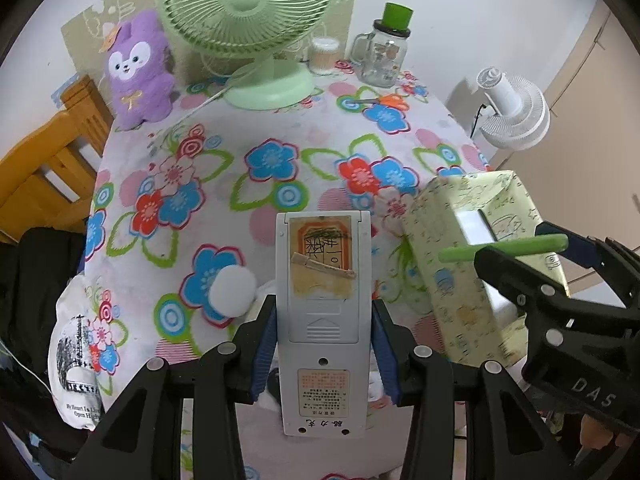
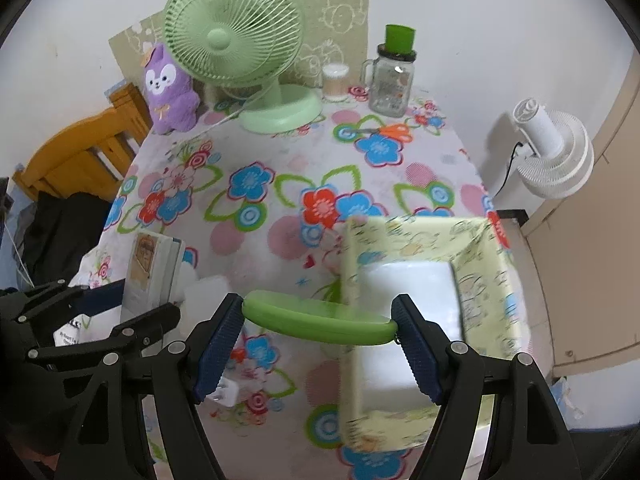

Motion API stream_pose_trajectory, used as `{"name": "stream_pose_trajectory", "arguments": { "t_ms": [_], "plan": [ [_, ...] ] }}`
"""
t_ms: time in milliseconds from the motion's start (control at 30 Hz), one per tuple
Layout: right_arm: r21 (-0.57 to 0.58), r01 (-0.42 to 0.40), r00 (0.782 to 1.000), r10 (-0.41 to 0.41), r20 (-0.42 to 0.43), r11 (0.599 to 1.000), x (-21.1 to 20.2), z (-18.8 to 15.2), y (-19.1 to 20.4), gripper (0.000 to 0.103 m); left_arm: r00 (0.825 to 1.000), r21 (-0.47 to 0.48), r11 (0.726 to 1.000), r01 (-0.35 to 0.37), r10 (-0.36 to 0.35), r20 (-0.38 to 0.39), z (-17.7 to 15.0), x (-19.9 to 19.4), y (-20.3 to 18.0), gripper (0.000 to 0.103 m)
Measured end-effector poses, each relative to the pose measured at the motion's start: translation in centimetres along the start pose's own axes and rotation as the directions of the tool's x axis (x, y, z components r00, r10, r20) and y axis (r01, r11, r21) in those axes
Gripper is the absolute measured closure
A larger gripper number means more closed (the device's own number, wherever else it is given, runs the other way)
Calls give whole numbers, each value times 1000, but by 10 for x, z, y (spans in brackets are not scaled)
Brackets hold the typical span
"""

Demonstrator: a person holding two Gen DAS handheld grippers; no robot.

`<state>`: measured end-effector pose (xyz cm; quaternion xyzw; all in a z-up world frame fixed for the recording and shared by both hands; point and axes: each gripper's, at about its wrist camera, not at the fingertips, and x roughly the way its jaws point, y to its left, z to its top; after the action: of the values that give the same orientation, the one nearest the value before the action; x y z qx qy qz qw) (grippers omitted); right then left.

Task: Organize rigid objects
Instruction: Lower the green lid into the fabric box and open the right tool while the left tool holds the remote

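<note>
- Pinched between the blue pads of the left hand-held gripper (image 1: 325, 344) is a grey remote control (image 1: 325, 320), back side up, with a worn taped label on it and its far end pointing away over the table (image 1: 272, 128).
- Just right of it, the right hand-held gripper (image 2: 320, 340) clamps a green oblong case (image 2: 320, 318) crosswise, one pad on each end.
- Beyond and right of the right hand-held gripper sits an open box (image 2: 486, 264) covered in pale yellow cartoon paper, with a white inside; it stands at the table's right edge.
- Below the right hand-held gripper, a white plug adapter (image 2: 228, 394) lies on the cloth.
- Left of the left hand-held gripper lies a white pompom (image 1: 233, 292), touching the cloth.
- Covering the table is a white cloth printed with blue, red and pink flowers.
- Far ahead, against the white wall, stand a purple plush toy (image 1: 138, 72), a green desk fan (image 1: 256, 28), a small jar of cotton swabs (image 1: 324, 54) and a glass mug jar with a green cup (image 1: 396, 16) on its lid.
- Orange-handled scissors (image 2: 384, 132) lie near the jar.
- Off the table to the right stands a white fan (image 2: 556, 152); to the left is a wooden chair (image 2: 80, 152).
</note>
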<state>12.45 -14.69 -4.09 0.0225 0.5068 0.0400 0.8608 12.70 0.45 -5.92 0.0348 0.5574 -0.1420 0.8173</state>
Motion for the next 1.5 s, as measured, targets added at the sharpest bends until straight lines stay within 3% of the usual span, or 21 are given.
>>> {"name": "stream_pose_trajectory", "arguments": {
  "t_ms": [433, 867, 1167, 1333, 1500],
  "plan": [
    [27, 15, 1000, -15, 5, 1000, -5, -1, -62, 25, 1000, 27, 1000, 7, -7, 6, 15, 10, -56, 58],
    [30, 26, 997, -24, -68, 999, 20, -13, -115, 25, 1000, 31, 999, 10, -9, -26, 25, 29, -100, 58],
    [-27, -14, 992, 11, -124, 1000, 49, -16, -130, 25, 998, -1, 1000, -5, 5, -64, 22, 46, -117, 58],
    [-108, 6, 995, -17, -98, 994, 60, -10, -121, 25, 997, -25, 1000, -18, 16, -78, 21, 52, -118, 58],
    [-75, -32, 989, 20, -149, 997, 71, -12, -122, 25, 996, -33, 999, -34, 31, -81, 19, 53, -116, 58]
  ]
}}
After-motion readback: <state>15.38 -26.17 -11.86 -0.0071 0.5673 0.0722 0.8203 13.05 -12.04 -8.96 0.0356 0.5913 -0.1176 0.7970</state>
